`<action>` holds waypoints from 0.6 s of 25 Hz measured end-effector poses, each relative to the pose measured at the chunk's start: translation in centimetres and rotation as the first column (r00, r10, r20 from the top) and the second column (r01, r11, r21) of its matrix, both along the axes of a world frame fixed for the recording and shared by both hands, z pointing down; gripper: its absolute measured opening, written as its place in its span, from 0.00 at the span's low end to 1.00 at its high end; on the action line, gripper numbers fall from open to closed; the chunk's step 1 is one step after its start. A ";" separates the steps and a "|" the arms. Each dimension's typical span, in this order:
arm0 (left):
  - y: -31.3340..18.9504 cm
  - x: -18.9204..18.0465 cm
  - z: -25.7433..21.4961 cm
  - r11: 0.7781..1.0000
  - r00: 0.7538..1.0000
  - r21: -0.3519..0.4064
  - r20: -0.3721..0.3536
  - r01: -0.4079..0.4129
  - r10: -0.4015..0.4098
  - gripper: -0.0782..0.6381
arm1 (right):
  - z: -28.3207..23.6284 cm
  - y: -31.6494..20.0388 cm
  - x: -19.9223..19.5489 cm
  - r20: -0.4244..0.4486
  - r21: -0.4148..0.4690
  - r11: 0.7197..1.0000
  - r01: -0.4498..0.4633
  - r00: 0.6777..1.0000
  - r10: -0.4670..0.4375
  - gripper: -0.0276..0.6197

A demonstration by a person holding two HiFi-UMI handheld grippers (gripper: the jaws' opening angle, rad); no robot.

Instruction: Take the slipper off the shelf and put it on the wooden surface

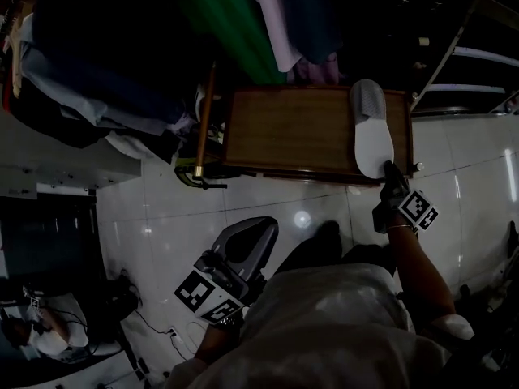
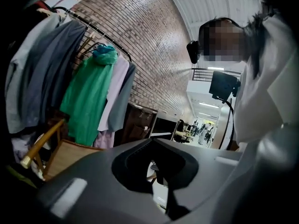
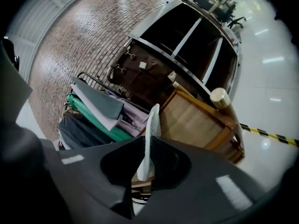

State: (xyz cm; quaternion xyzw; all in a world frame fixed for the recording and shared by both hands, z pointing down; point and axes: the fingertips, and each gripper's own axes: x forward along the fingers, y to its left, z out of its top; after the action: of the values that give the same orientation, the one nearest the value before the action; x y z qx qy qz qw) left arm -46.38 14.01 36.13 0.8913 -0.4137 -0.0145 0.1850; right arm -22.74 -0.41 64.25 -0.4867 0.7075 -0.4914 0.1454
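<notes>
A white slipper (image 1: 371, 128) lies along the right end of the wooden surface (image 1: 300, 132), toe pointing away from me. My right gripper (image 1: 392, 175) is shut on its heel at the table's near edge. In the right gripper view the slipper (image 3: 150, 134) stands edge-on between the pads of the right gripper (image 3: 146, 166), with the wooden surface (image 3: 191, 120) behind it. My left gripper (image 1: 256, 233) hangs low over the floor near my body, apart from the table. Its jaws look shut with nothing in them, and in its own view the left gripper (image 2: 158, 168) points toward the clothes rack.
Hanging clothes, among them a green garment (image 1: 227, 23), crowd the area behind and left of the table. A wooden pole with a brass tip (image 1: 204, 124) leans at the table's left edge. A dark metal shelf (image 1: 466, 47) stands at the back right. Yellow-black tape (image 3: 268, 135) crosses the glossy tile floor.
</notes>
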 end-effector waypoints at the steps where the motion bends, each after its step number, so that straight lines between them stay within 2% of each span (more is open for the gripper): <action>1: 0.2 -0.5 0.2 1.000 1.000 -0.006 0.002 0.008 -0.008 0.10 | 0.8 0.1 0.1 -0.011 -0.026 1.000 -0.003 1.000 0.003 0.09; 2: 0.2 -0.8 0.3 1.000 1.000 -0.009 0.003 0.015 -0.015 0.10 | 1.6 0.2 0.2 -0.033 -0.055 0.998 -0.002 0.999 0.000 0.10; 4: 0.0 -1.3 0.5 1.000 1.000 -0.010 -0.005 0.028 -0.028 0.10 | 3.0 0.6 0.5 -0.090 -0.115 0.993 -0.008 0.996 -0.003 0.24; 5: -0.1 -1.4 0.5 1.000 1.000 -0.011 -0.010 0.027 -0.027 0.10 | 3.3 0.8 0.7 -0.117 -0.136 0.991 -0.019 0.993 0.003 0.27; 8: -0.5 -0.8 0.8 1.000 1.000 -0.019 -0.026 -0.008 0.008 0.10 | 2.9 1.0 1.1 -0.178 -0.156 0.987 -0.035 0.984 0.007 0.34; 10: -0.6 0.0 0.7 0.999 0.999 -0.019 -0.034 -0.043 0.043 0.10 | 2.2 1.2 1.2 -0.185 -0.170 0.985 -0.043 0.983 0.011 0.43; 13: -0.6 1.0 0.5 0.997 0.996 -0.017 -0.038 -0.080 0.080 0.10 | 1.6 2.7 3.4 -0.267 -0.178 0.980 -0.089 0.963 0.039 0.45; 15: -0.8 1.5 0.1 0.995 0.994 -0.019 -0.053 -0.094 0.093 0.10 | -0.9 3.9 4.4 -0.316 -0.125 0.988 -0.090 0.947 0.047 0.44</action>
State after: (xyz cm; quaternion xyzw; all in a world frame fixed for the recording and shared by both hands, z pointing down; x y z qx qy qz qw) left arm -44.83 13.18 36.27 0.9070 -0.3666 -0.0247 0.2059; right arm -18.31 3.54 63.35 -0.5916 0.6686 -0.4503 0.0147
